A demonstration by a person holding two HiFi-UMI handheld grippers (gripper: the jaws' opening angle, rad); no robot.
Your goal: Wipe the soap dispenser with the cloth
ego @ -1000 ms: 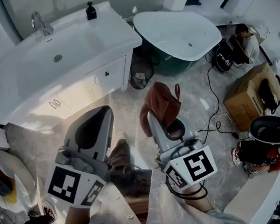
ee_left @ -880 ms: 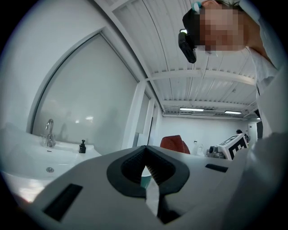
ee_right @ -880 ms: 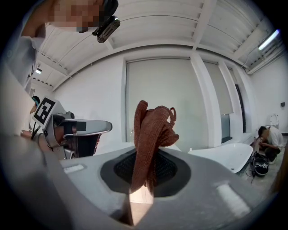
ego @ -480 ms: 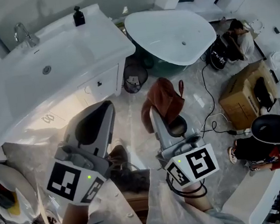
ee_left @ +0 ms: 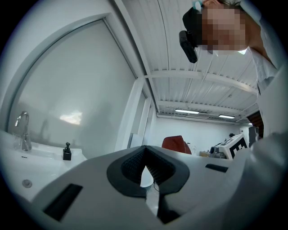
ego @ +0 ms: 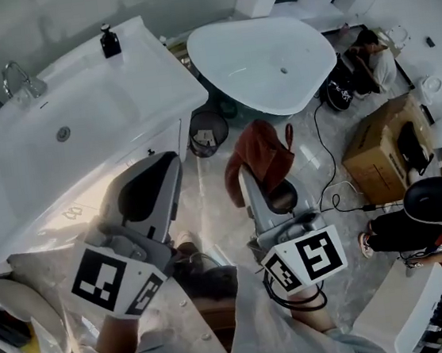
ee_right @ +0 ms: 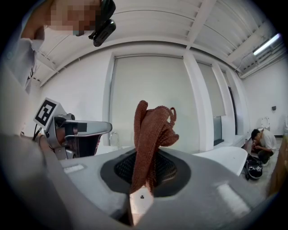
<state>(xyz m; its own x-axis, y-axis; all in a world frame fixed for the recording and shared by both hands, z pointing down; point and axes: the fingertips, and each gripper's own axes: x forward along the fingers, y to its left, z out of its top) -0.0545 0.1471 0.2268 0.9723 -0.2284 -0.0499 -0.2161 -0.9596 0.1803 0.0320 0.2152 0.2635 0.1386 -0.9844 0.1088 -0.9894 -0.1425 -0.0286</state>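
Note:
A small black soap dispenser [ego: 110, 41] stands on the far corner of the white vanity [ego: 153, 76], beside the basin; it also shows small in the left gripper view as the soap dispenser [ee_left: 67, 152]. A rust-brown cloth [ego: 260, 152] hangs bunched from my right gripper [ego: 247, 180], which is shut on it; the cloth [ee_right: 152, 137] sticks up between the pads. My left gripper [ego: 170, 163] is shut with nothing in it, held over the floor in front of the vanity.
A chrome tap [ego: 16, 80] rises at the basin's back left. A white freestanding bathtub [ego: 261, 51] sits right of the vanity, a wire waste bin [ego: 206, 131] between them. Cardboard boxes [ego: 385, 147], cables and two people are at the right.
The vanity, dispenser and bathtub have slid left and down in the head view as the view moved toward them. Both grippers keep their pose; the cloth stays clamped.

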